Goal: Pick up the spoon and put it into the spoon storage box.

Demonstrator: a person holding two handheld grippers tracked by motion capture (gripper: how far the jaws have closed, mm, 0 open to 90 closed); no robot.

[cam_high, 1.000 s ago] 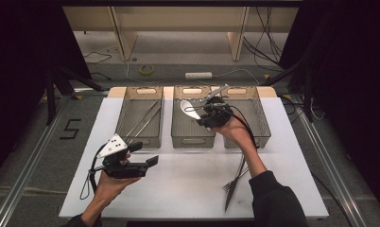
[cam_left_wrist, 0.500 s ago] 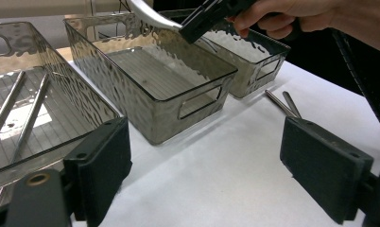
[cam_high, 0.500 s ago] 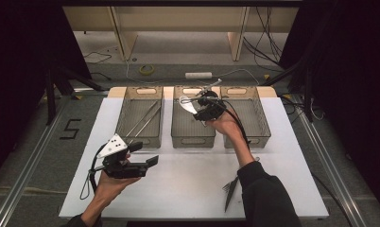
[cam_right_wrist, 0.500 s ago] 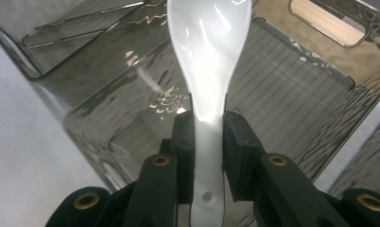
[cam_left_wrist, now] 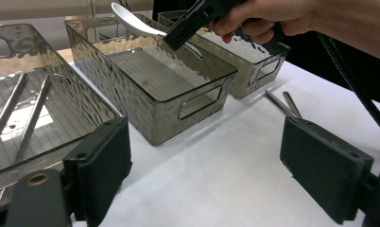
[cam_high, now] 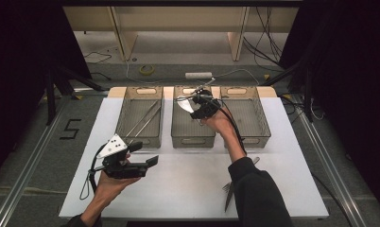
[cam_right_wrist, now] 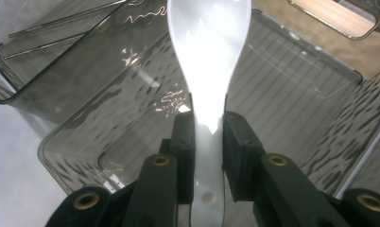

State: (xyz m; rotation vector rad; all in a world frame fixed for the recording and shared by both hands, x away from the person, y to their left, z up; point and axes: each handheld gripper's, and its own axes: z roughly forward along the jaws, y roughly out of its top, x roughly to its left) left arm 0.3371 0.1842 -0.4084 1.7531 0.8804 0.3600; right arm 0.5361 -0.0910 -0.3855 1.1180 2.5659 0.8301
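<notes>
White tabletop: above the middle bin, right gripper clamps a white spoon; left gripper, seemingly empty, gapes wide.

Three bins stand side by side on the desk: the left bin holds chopsticks, and the spoon hangs over the middle bin, left of the right bin.

surface: white table | on it: three clear bins side by side; cutlery near front edge
</notes>
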